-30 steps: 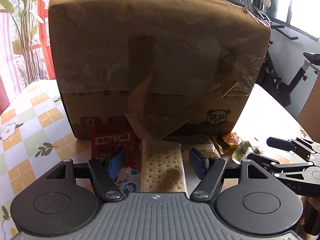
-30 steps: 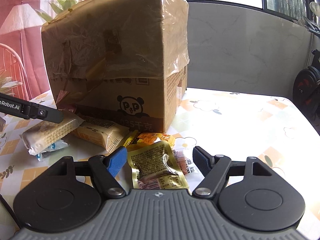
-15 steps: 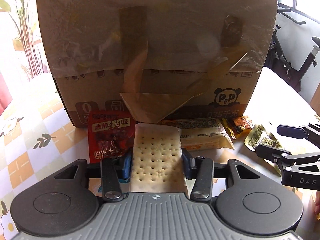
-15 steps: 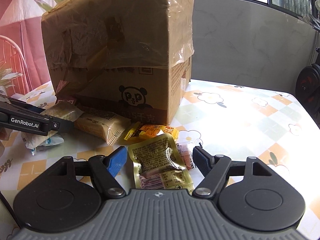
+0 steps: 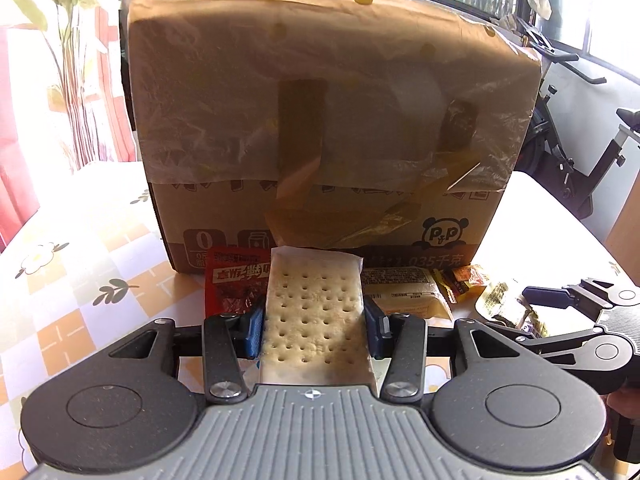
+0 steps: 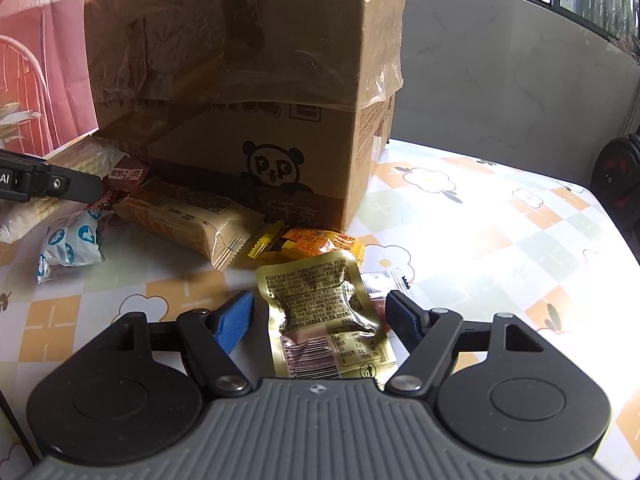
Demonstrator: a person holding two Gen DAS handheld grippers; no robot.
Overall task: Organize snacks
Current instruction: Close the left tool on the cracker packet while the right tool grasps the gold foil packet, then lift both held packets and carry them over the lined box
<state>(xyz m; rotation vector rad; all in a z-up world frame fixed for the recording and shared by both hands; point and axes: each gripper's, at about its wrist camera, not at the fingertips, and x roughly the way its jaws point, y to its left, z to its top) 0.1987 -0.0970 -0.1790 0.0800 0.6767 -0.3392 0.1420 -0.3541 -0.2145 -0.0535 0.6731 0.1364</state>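
Looming at the back of the worktop (image 6: 500,216), I see the taped cardboard box (image 5: 328,128), with the snacks lying along its near foot. My left tongs (image 5: 314,322) are pinching the cracker pack (image 5: 314,312) by its long sides, in front of the red packet (image 5: 232,284). My right tongs (image 6: 320,316) are spread wide, one finger on each side of the gold pouch (image 6: 324,312), which lies flat on the worktop. Beyond it sit a tan biscuit pack (image 6: 188,220) and small orange sweets (image 6: 316,240) beside the box.
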